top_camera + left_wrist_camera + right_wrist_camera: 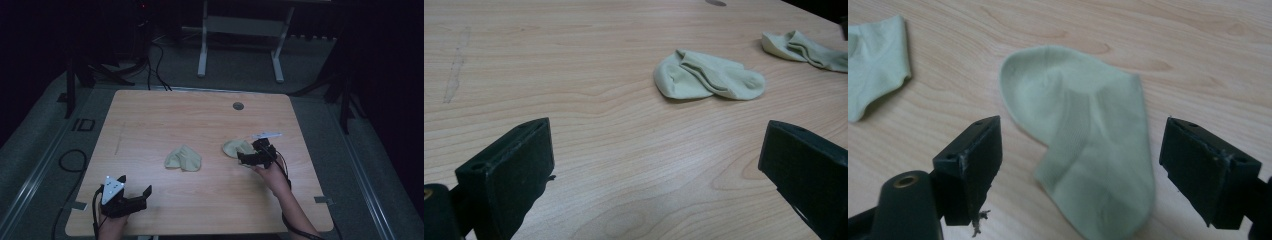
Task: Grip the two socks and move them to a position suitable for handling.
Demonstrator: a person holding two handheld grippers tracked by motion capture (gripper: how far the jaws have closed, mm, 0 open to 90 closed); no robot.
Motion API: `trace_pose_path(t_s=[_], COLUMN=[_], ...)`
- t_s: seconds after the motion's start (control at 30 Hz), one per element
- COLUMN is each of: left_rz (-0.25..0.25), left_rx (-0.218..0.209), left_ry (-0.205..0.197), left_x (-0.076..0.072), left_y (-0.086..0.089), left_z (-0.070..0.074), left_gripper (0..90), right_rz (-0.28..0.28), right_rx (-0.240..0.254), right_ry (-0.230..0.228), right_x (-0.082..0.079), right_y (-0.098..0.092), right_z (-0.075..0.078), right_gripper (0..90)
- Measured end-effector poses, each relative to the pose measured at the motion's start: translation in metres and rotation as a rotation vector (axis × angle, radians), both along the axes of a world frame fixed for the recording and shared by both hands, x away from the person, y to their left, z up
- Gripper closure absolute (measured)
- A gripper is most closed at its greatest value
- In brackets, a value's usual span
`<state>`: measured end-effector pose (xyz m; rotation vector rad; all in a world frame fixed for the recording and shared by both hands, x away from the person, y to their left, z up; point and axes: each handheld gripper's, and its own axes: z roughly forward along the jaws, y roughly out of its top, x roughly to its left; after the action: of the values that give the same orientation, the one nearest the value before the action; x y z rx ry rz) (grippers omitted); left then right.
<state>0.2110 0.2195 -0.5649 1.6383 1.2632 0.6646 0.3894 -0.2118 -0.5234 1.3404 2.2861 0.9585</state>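
Two pale green socks lie on the wooden table (pixel 150 115). The right sock (pixel 236 147) sits at about 3 o'clock from table centre, and the right gripper (pixel 256 152) is right on it. In the right gripper view that gripper (pixel 1080 170) has its jaws spread wide w/ the sock (pixel 1083 145) flat between them — nothing pinched yet, both pads clear of the fabric. Judging by this, the wide spread is there to straddle the sock's width before closing on it.

The other sock (pixel 183 159) lies near table centre, folded over itself, well apart from the first. From the right gripper view it (pixel 873 60) shows at roughly 10 o'clock.

The left gripper (pixel 132 200) rests at about 7 o'clock on the table, near the front edge, jaws also wide open & holding nothing. In the left gripper view it (pixel 656 165) points toward the centre sock (pixel 706 77), w/ the right sock (pixel 804 50) farther off at 1 o'clock — prob. parked, waiting its turn.

No containers on the table — no bin, tray or basket, so nothing is held in anything. The round grommet (pixel 238 106) sits at 12 o'clock near the far edge.
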Motion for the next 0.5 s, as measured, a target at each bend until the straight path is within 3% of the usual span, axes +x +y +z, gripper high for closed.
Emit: trace_pose_path(t_s=[0.2,0.23,0.37,0.43,0.5], left_rz=[0.003,-0.003,0.001,-0.009,-0.016], left_rx=[0.007,0.002,0.021,0.022,0.022], left_ry=[-0.002,0.001,-0.018,-0.016,-0.010], left_x=[0.000,0.000,-0.002,-0.002,-0.001], left_y=[0.001,0.001,-0.002,-0.003,-0.003], left_z=[0.001,0.000,0.002,0.002,0.001], left_gripper=[1.2,1.2,1.2,1.2,1.2], right_rz=[-0.001,-0.004,-0.011,-0.015,-0.028], right_rx=[-0.027,-0.045,-0.099,-0.101,-0.135], right_ry=[0.006,0.010,0.028,0.058,0.065], right_x=[0.009,0.016,0.025,0.029,0.032], right_y=[0.012,0.021,0.028,0.031,0.034], right_z=[-0.003,-0.006,-0.012,-0.017,-0.023], right_gripper=[17.3,17.4,18.5,19.1,20.8])
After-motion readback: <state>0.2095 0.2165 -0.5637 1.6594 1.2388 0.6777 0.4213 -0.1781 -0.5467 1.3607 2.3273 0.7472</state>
